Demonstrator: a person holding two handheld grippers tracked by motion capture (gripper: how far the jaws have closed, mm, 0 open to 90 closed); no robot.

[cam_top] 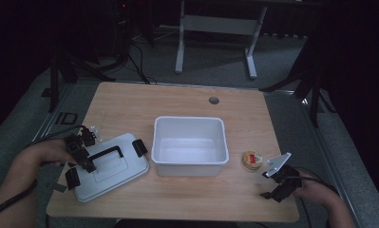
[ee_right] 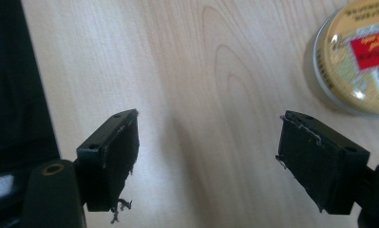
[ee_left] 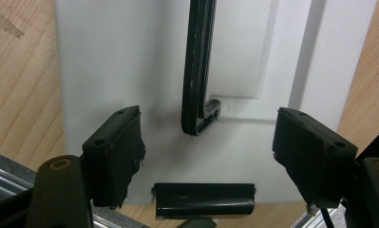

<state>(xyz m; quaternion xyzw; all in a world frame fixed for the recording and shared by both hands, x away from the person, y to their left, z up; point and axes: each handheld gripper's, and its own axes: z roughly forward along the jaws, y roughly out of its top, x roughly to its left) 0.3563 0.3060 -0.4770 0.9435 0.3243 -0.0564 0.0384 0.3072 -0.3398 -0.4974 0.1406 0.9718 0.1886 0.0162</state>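
Left hand-held gripper (cam_top: 85, 156) spread over lid (cam_top: 112, 166), right hand-held gripper (cam_top: 278, 183) spread near tin (cam_top: 252, 160)

Lid (cam_top: 112, 166): pale grey, rectangular, flat on the table's near-left part, skewed to its edges, top side up, just left of the bin.
Handle (cam_top: 104, 154): black bar along the lid's middle, folded down.
Latches (cam_top: 139, 147): black clips, one at each short end.
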